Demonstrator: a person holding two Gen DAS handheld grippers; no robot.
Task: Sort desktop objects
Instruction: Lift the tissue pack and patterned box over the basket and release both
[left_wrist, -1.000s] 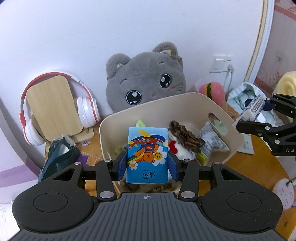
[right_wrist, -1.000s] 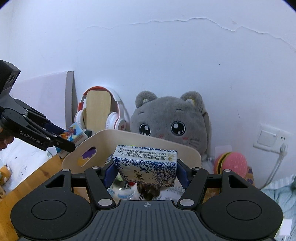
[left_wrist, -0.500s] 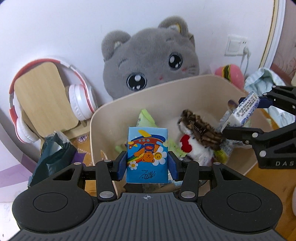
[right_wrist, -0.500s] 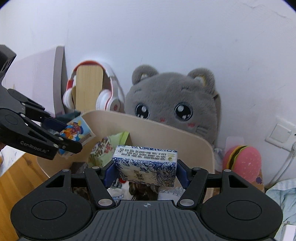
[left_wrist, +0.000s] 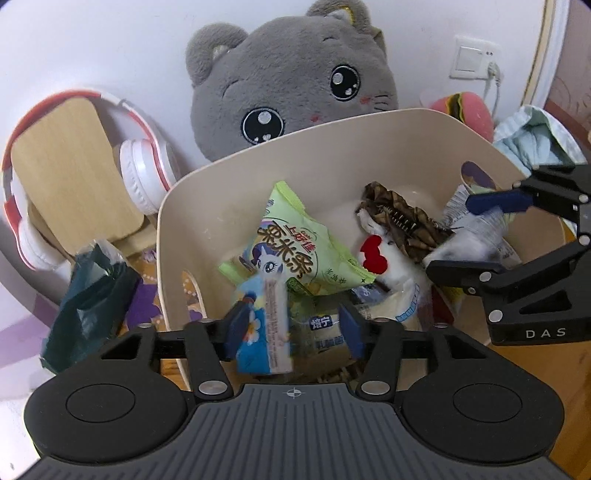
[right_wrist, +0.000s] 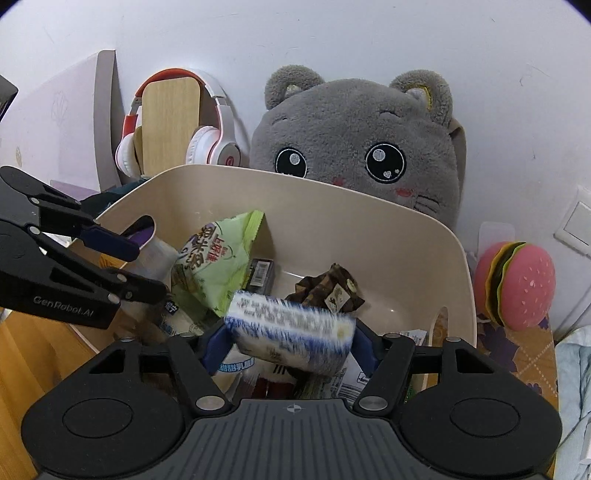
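Left gripper (left_wrist: 291, 325): it fills the bottom of the left wrist view and points down into the bin. Its jaws have just been opening and now stand wide.
Cartoon tissue pack (left_wrist: 263, 328): it sits between the left jaws, blurred and tipped. It leans on the left pad, and a clear gap shows between it and the right pad. Nothing squeezes it.
Right gripper (right_wrist: 290, 345): it fills the bottom of the right wrist view and also points down into the bin. Its jaws have just been opening too.
Blue and white tissue pack (right_wrist: 291, 332): it lies crosswise between the right jaws, blurred and tilted. The pads stand at its two ends. I cannot tell if they touch it.
Each other: the right gripper also shows at the right edge of the left wrist view, over the bin. The left gripper shows at the left edge of the right wrist view.
Bin (left_wrist: 332, 147): a cream tub in the middle of both views, just past the fingers.
Inside the bin: a green snack bag (left_wrist: 299, 247) in the middle. A white plush toy with a red heart (left_wrist: 384, 258) is to its right. A brown checked cloth (left_wrist: 402, 218) lies on top of the toy.
Behind the bin: a big grey cat plush (left_wrist: 291, 74) at the top. Red and white headphones (left_wrist: 144, 173) on a wooden stand (left_wrist: 70, 173) are at the upper left. A pink burger toy (right_wrist: 517, 288) is at the right.
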